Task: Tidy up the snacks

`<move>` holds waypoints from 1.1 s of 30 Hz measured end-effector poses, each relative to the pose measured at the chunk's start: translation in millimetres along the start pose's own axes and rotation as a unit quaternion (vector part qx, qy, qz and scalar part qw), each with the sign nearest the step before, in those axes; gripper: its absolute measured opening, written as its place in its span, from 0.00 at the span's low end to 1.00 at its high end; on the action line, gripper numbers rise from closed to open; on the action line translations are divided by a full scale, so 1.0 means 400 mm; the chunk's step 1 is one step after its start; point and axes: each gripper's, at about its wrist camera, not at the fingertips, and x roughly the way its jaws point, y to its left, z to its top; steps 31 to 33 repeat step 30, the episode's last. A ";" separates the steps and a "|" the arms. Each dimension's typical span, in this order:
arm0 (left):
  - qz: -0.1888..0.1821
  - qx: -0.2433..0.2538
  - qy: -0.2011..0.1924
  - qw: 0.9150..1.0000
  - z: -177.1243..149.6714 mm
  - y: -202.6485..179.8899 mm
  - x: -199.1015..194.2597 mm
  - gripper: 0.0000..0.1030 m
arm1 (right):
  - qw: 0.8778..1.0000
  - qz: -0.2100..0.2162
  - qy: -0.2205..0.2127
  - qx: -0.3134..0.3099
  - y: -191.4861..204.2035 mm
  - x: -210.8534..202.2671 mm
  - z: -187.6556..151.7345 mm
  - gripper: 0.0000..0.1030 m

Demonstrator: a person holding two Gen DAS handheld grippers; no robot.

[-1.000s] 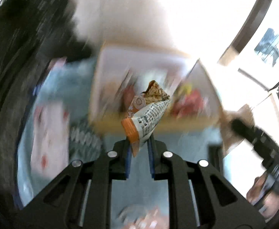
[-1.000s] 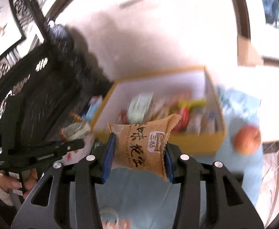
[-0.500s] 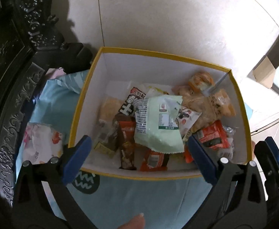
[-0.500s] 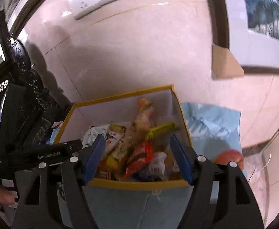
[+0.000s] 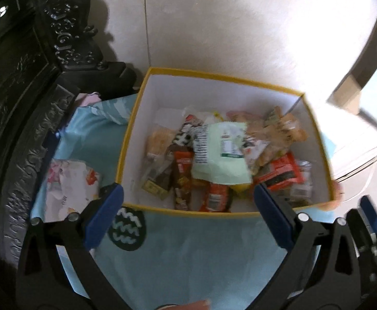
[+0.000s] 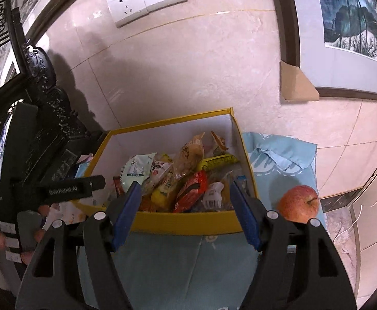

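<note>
Both grippers hang open and empty: the left gripper [image 5: 188,211] spread wide, the right gripper [image 6: 185,211] less so, over the yellow-rimmed box [image 5: 134,118] at frame centre, where the snack packets [image 5: 219,155] lie gathered.

The box [image 5: 134,134] is white inside with a yellow rim. Among its snacks lie a pale green packet [image 5: 220,155], a red wrapper [image 6: 192,190] and a yellow bar [image 6: 218,161]. The cloth [image 5: 188,253] is light blue — one dark round patch with white wavy lines. The apple [image 6: 298,203] is red and yellow.
</note>
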 end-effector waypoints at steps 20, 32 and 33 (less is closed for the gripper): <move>0.006 0.027 -0.053 0.998 -0.114 0.000 -0.193 0.98 | 0.999 0.015 -0.016 -0.023 0.046 -0.158 -0.042 0.69; 0.013 0.042 -0.040 0.998 -0.150 -0.022 -0.214 0.98 | 1.000 0.007 -0.011 -0.013 0.039 -0.188 -0.052 0.81; 0.013 0.042 -0.040 0.998 -0.150 -0.022 -0.214 0.98 | 1.000 0.007 -0.011 -0.013 0.039 -0.188 -0.052 0.81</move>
